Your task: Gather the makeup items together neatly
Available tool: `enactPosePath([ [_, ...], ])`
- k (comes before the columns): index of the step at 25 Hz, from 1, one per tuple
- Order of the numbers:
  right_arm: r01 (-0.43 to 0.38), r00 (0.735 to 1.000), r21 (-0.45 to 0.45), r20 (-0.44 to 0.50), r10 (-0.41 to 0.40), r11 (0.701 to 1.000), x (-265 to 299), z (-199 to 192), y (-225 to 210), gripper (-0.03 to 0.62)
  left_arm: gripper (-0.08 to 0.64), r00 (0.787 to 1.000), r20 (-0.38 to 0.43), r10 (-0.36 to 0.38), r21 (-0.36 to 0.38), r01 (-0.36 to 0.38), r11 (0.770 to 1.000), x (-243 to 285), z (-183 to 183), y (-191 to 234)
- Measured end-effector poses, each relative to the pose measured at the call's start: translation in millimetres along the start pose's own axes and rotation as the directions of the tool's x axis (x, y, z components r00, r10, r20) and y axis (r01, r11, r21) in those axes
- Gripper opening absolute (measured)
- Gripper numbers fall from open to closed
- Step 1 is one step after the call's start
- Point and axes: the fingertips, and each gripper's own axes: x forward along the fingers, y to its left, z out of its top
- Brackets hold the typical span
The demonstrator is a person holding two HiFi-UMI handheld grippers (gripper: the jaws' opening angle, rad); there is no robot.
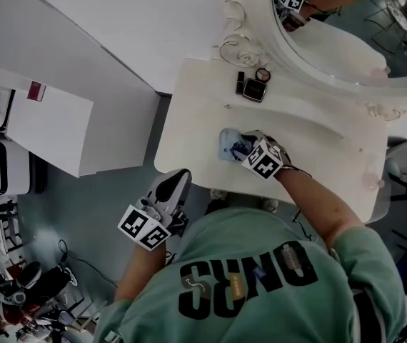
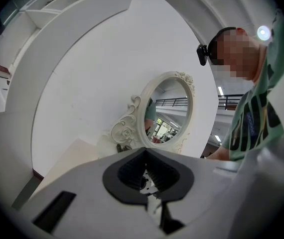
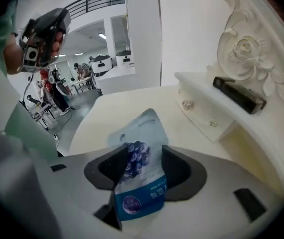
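Observation:
A light blue sachet (image 1: 230,145) printed with dark berries lies flat on the cream vanity table (image 1: 318,138). My right gripper (image 1: 246,147) points down over it. In the right gripper view the sachet (image 3: 138,133) runs between the spread pads, and the right gripper (image 3: 144,156) stands open around it. By the mirror's foot sit a black compact (image 1: 254,89), a dark lipstick (image 1: 240,83) and a small round pot (image 1: 263,74). The left gripper (image 1: 177,181) hangs off the table's near left edge, held level. Its pads meet at the tips with nothing between them (image 2: 145,153).
An oval mirror (image 1: 346,41) in a scrolled white frame (image 2: 127,126) stands at the table's back. A raised ledge with small knobs (image 3: 187,104) carries a black case (image 3: 239,94). A white cabinet (image 1: 46,127) stands to the left across a strip of grey floor.

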Motion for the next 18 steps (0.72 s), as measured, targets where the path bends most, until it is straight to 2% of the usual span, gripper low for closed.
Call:
enactPosePath([
  [1,0.01,1.0,0.002,-0.007,-0.01,1.0,9,-5,3,0.21,0.008,1.0,-0.004,0.011,-0.005,-0.011,1.0,-6,-2,4],
  [5,0.07,0.997,0.068,0.034,-0.072,0.995,19,-8,-2,0.213,0.008,1.0,-0.009,0.025,-0.006,-0.025,1.0,-21,-3,18],
  [7,0.065,0.997,0.085,0.038,-0.068,0.994,20,-8,1,0.213,0.008,1.0,-0.006,0.028,-0.005,-0.028,1.0,-26,-1,21],
  [8,0.05,0.997,0.094,0.047,-0.055,0.994,19,-6,4,0.238,0.008,1.0,-0.005,0.027,-0.004,-0.027,1.0,-27,0,21],
  [9,0.036,0.997,0.107,0.07,-0.044,0.994,15,-1,7,0.26,0.008,1.0,-0.003,0.022,0.0,-0.022,1.0,-27,2,19],
  [11,0.025,0.986,0.141,0.159,-0.048,0.99,-10,20,6,0.261,0.008,1.0,0.005,-0.003,0.015,0.003,1.0,-21,6,11],
  [14,0.044,0.946,0.193,0.306,-0.103,0.98,-72,49,-9,0.261,0.008,0.998,0.016,-0.063,0.05,0.062,0.997,-2,16,-7],
  [18,0.076,0.865,0.285,0.458,-0.206,0.955,-185,52,-35,0.253,0.008,0.986,0.021,-0.163,0.095,0.16,0.983,35,26,-49],
])
